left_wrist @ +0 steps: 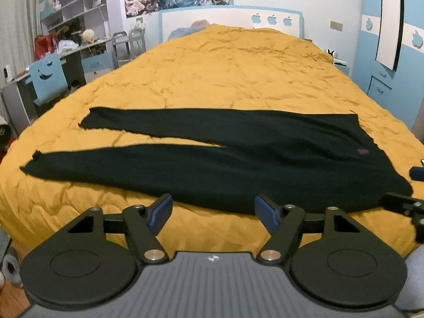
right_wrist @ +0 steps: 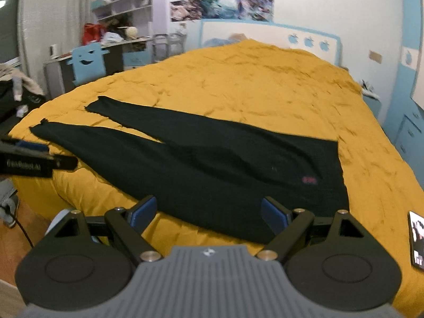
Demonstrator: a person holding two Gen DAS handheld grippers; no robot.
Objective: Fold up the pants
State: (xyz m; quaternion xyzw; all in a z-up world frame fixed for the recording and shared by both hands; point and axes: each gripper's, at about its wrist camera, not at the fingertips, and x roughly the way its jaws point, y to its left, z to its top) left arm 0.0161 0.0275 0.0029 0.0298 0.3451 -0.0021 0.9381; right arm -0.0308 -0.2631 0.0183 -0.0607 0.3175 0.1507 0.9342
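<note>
Black pants [left_wrist: 238, 159] lie flat and unfolded across the near part of a bed with a yellow quilt [left_wrist: 238, 74], 2 legs spread apart toward the left, waistband at the right. The left gripper [left_wrist: 213, 206] hovers at the near edge of the nearer leg, jaws wide apart, nothing between them. The right gripper [right_wrist: 208, 212] hangs near the waist end, also spread wide and empty. A dark phone-like slab [right_wrist: 417, 241] lies on the quilt right of the waistband. A blue chair [left_wrist: 49, 76] and cluttered desk [left_wrist: 76, 50] stand left of the bed.
</note>
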